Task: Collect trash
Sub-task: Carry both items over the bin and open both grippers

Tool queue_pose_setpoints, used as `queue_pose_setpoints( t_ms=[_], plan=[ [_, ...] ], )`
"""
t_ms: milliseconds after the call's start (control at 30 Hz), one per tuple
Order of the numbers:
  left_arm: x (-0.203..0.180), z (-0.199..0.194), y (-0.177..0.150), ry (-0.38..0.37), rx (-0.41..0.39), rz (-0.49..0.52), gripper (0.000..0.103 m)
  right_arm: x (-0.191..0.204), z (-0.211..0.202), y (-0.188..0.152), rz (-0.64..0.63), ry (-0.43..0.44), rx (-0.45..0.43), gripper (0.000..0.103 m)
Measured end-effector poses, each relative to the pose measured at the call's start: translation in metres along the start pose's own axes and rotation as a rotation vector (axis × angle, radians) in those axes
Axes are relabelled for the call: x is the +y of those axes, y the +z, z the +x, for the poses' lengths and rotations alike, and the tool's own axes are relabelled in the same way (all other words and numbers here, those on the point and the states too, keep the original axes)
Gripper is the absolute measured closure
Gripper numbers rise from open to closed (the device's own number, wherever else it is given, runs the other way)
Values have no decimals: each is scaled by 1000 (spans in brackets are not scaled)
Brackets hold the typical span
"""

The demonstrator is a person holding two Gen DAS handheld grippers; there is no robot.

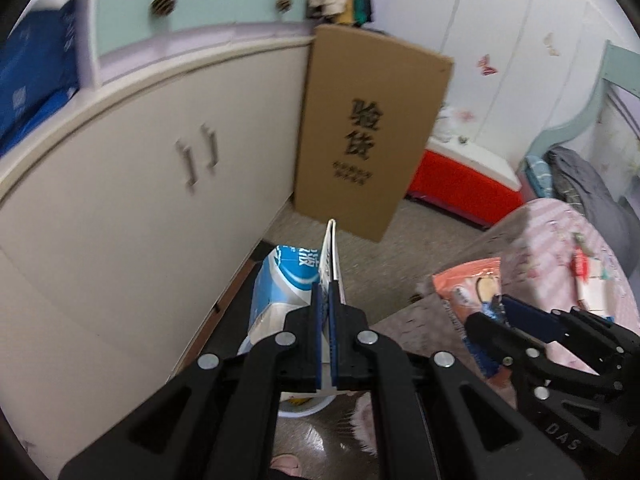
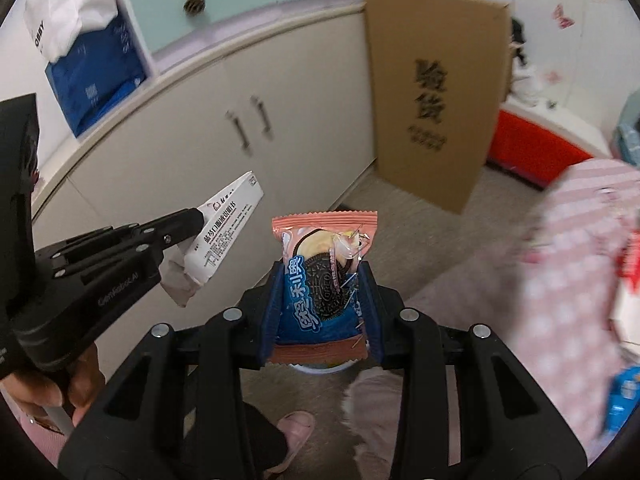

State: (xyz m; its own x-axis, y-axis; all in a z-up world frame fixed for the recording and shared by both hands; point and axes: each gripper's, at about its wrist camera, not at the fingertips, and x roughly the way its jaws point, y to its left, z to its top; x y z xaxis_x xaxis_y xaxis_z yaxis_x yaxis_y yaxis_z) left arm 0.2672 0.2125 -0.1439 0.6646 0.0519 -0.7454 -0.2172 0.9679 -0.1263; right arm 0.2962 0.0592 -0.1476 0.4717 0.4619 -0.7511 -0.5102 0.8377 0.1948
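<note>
1. Before me, a cream cabinet [image 1: 160, 184] with two metal door handles [image 1: 200, 152] runs along the wall.
2. Above it sits a mint-green drawer front [image 1: 192, 8] with round knobs.
3. A tall cardboard panel [image 1: 372, 132] leans at the cabinet's end.
4. Grey carpet [image 1: 420, 236] covers the floor.
5. A bed with pink bedding [image 1: 560, 248] stands right, a red box [image 1: 464, 184] beyond.

place: home bedroom, probably | evidence: pink bedding [image 1: 560, 248]; cupboard [image 1: 160, 168]; slipper [image 2: 294, 430]
</note>
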Motion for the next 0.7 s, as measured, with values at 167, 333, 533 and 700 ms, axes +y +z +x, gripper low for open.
queue_pose_setpoints(
  t_ms=[167,333,533,700],
  plan=[
    [33,26,-9,47,58,-37,100,9,40,4,7,4,31,42],
    [44,46,-14,58,98,-52,100,5,47,2,2,-25,36,41],
    [36,63,-20,53,133,-40,100,-2,39,-4,-10,-70,13,38],
    [29,70,-21,46,146,-36,100,-7,36,-5,2,-72,-6,37]
  ],
)
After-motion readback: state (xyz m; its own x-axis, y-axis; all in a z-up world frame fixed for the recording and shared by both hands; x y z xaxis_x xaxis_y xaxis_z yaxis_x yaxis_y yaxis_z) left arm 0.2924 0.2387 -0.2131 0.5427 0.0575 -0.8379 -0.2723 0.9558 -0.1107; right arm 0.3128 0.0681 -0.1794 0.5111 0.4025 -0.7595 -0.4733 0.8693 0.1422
